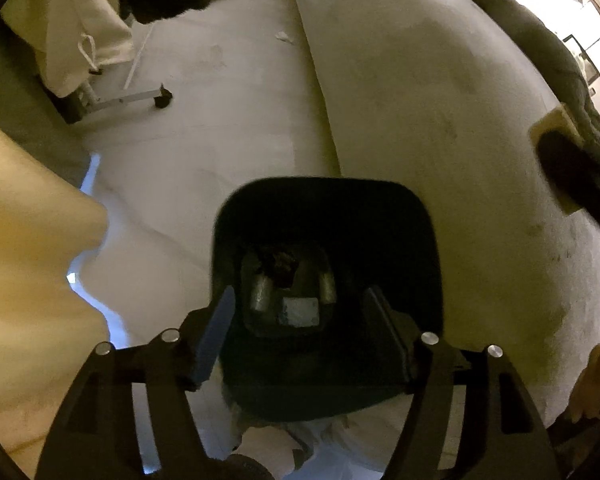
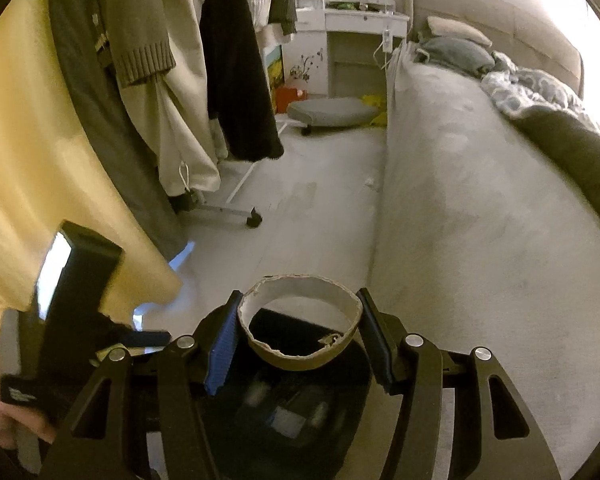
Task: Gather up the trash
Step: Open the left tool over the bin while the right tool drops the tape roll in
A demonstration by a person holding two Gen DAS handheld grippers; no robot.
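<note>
Presently, the right gripper (image 2: 298, 334) is clamping a torn cardboard ring (image 2: 300, 320) between its two pads, one blue pad (image 2: 221, 350) pressing on the ring's left wall and the dark one on its right; the jaws are closed only as far as the ring's width allows. The ring is hanging directly over the mouth of a black trash bin (image 2: 292, 412), whose interior is showing blurred items (they cannot be identified in this view). The left gripper (image 1: 300, 332) is holding its jaws parted on either side of the near wall of the same trash bin (image 1: 328, 216); whether the pads are actually pressing on that wall cannot be told. Inside the bin, a pale label-like scrap (image 1: 300, 310) and some dark crumpled matter are lying at the bottom. The bin is standing on a pale floor (image 1: 204, 128), just beside the grey side of a bed (image 1: 440, 120). A wheeled garment rack (image 2: 236, 204) with hanging clothes is standing well apart, across the floor.
</note>
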